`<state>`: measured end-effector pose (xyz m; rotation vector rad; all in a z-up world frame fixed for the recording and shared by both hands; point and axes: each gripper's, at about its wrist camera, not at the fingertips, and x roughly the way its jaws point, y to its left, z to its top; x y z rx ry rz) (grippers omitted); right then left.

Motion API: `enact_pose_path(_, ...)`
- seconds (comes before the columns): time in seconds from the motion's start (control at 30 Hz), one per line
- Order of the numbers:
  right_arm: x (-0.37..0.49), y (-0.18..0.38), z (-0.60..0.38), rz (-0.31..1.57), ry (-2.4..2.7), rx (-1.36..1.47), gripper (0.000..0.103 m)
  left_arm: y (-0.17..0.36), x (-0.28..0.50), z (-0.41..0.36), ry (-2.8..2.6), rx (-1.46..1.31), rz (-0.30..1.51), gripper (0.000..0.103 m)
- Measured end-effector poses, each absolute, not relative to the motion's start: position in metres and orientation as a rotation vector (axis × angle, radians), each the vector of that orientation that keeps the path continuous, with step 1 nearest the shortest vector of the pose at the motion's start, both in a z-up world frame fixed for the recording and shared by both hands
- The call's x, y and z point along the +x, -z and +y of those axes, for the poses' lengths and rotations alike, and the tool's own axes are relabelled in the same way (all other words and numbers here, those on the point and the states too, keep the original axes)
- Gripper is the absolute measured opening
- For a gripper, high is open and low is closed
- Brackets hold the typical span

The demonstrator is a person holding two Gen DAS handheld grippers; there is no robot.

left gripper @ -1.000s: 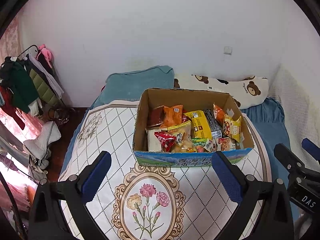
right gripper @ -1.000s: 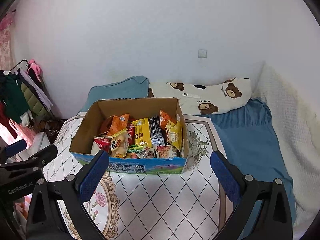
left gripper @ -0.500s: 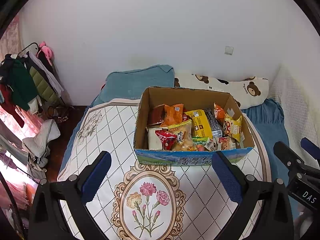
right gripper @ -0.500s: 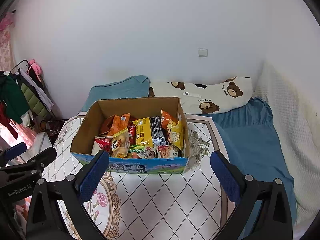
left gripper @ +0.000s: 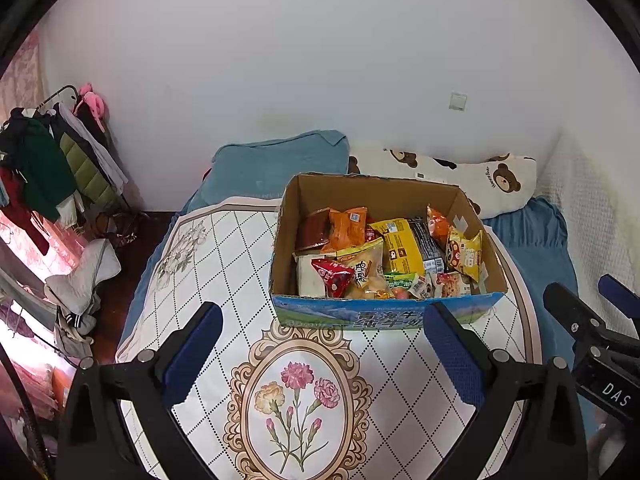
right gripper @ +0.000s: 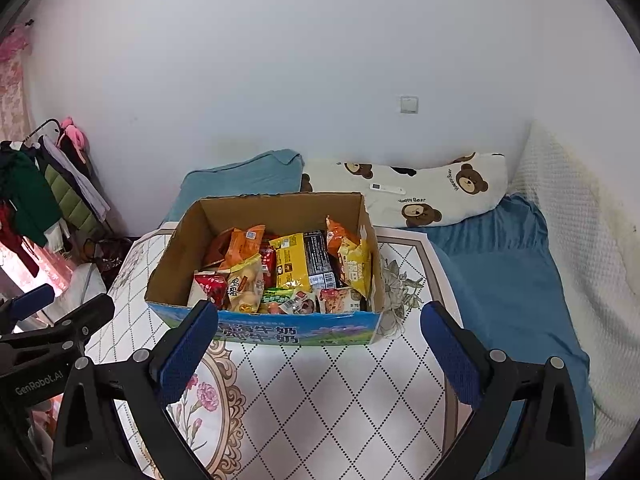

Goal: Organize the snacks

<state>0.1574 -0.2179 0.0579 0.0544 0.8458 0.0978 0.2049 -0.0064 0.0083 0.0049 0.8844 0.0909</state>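
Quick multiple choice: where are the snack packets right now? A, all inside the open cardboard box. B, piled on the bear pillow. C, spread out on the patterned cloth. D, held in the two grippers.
A: the snack packets all sit inside the open cardboard box, while the left gripper and right gripper are both open and hold nothing.

Snack packets (left gripper: 384, 256) fill the box (left gripper: 384, 316) on the cloth (left gripper: 224, 248), pillows (left gripper: 452, 176) behind.
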Motion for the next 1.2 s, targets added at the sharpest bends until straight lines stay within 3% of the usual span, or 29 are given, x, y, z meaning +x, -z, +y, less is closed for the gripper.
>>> enact_pose_path(1.2, 0.151, -0.071, -0.22, 0.835, -0.109, 0.062, 0.103, -0.021, 0.198, -0.011, -0.093, -0.003, 0.876, 0.103)
